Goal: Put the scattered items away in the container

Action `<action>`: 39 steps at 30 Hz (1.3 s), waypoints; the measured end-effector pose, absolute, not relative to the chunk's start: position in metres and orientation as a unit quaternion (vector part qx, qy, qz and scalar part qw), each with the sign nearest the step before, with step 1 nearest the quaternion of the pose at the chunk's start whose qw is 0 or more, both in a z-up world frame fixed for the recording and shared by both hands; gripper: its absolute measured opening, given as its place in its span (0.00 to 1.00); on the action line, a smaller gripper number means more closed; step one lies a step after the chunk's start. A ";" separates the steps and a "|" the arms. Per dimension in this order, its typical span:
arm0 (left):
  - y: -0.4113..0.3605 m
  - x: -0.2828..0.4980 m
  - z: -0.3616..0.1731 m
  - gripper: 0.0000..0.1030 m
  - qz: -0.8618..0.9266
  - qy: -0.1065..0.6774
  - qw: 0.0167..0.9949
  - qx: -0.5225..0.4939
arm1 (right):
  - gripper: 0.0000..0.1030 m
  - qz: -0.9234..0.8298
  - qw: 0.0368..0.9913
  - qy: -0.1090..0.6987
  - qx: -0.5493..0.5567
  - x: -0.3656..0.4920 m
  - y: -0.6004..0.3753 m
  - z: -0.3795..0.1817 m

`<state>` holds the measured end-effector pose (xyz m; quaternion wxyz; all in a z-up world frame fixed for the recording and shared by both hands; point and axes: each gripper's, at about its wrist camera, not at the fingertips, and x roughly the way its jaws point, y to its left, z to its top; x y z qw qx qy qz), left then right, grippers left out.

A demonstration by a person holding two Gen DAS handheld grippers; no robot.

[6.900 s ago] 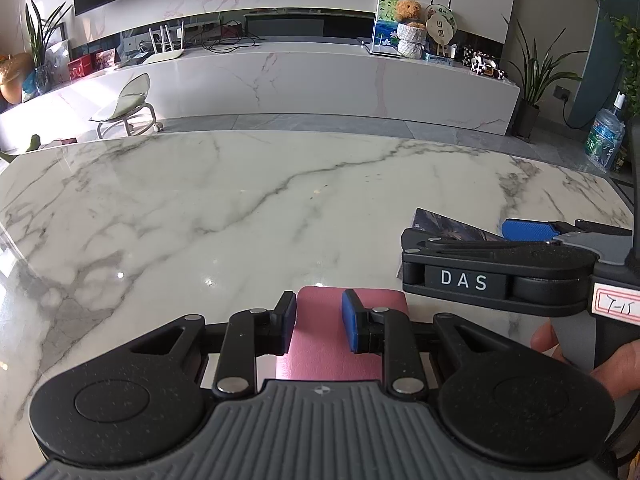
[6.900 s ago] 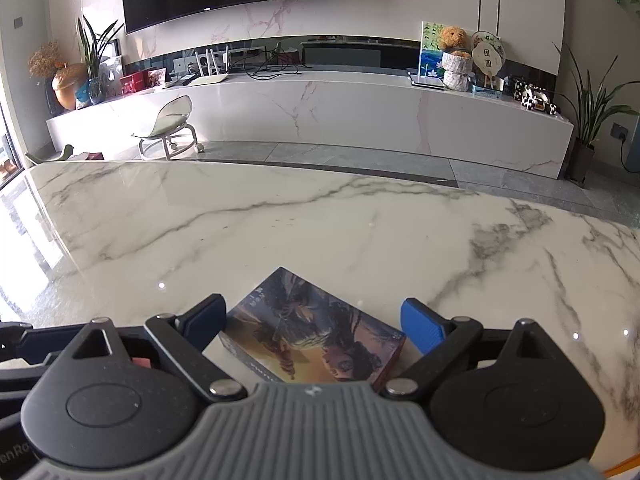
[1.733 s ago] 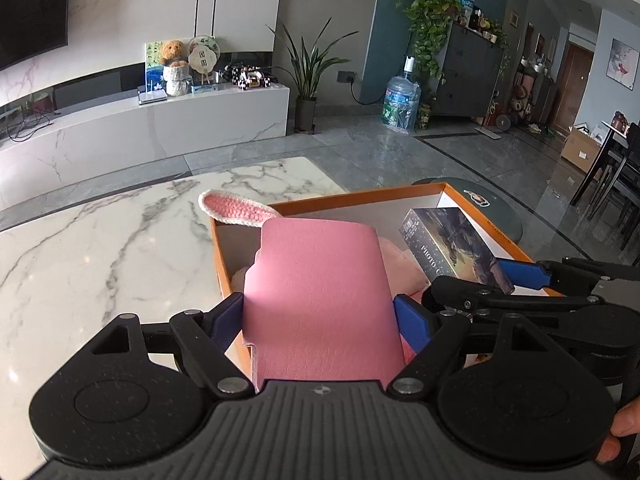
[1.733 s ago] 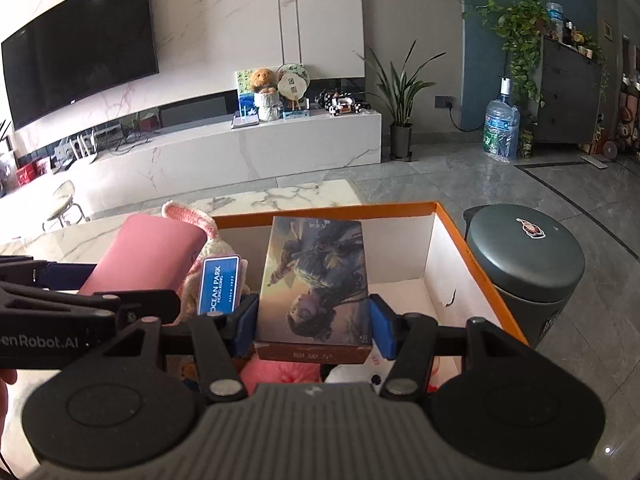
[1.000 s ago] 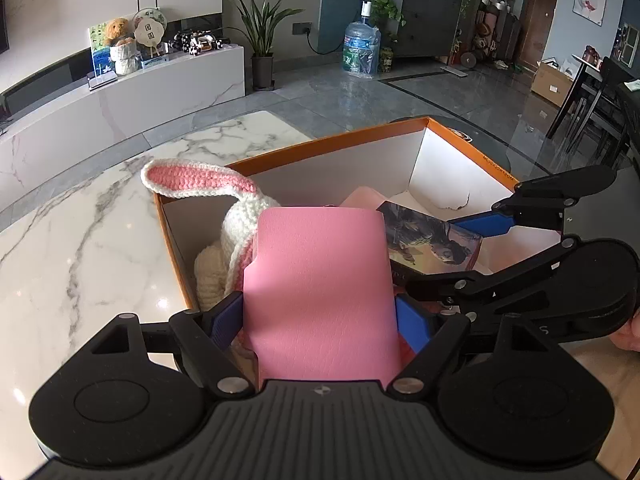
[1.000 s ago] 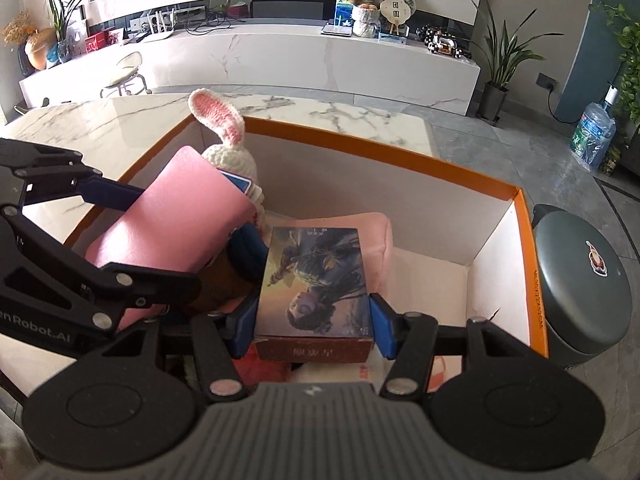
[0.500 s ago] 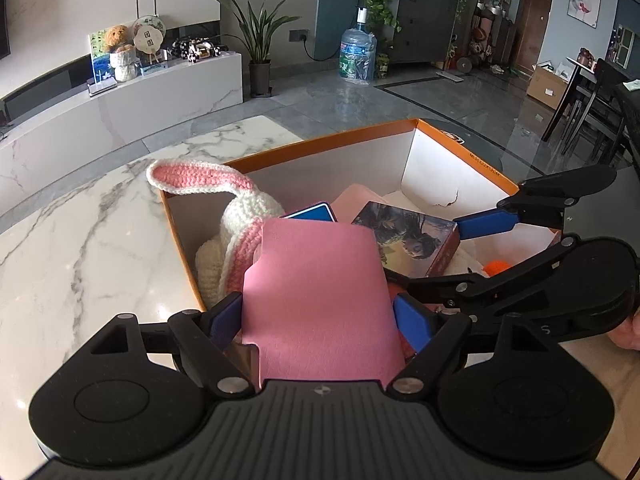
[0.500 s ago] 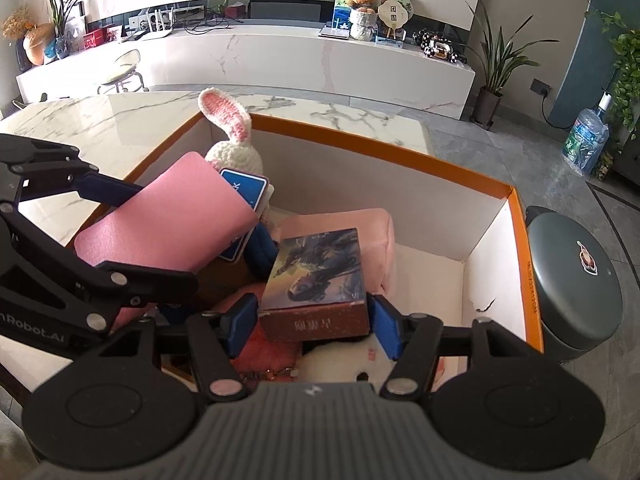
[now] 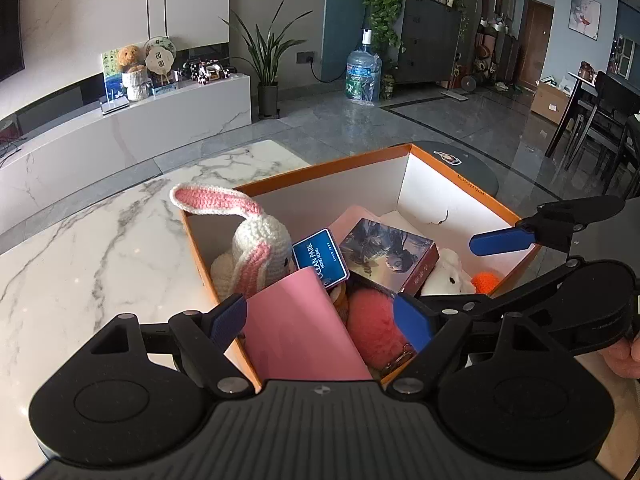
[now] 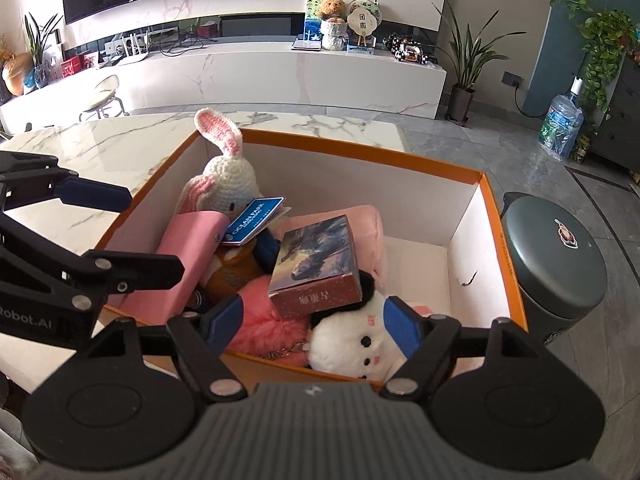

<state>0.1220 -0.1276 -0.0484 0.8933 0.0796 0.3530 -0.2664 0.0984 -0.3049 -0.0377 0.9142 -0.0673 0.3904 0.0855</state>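
1 orange-rimmed box [image 10: 489, 216] holds 1 crocheted rabbit [image 10: 230, 178], 1 pink case [image 10: 188, 248], 1 blue card [image 10: 253, 221], 1 illustrated box [image 10: 316, 266], 1 pink pompom [image 10: 262, 326], 1 white plush [image 10: 356, 346] and 1 pink cushion [image 10: 370, 220]. 2 grippers [image 9: 320, 318] [image 10: 316, 322] hover above.

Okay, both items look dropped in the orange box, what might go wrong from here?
1. The picture box lies tilted on soft toys, so it may slide off.
2. The pink case leans on the orange box wall, between the open left gripper jaws; pulling back might drag it out.
3. The right gripper, jaws just opened, hangs low over the white plush and might snag it.
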 end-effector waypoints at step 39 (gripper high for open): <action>-0.071 0.038 -0.001 0.94 -0.161 0.238 0.958 0.019 | 0.92 -0.111 0.968 0.210 0.075 -0.037 -0.253 0.023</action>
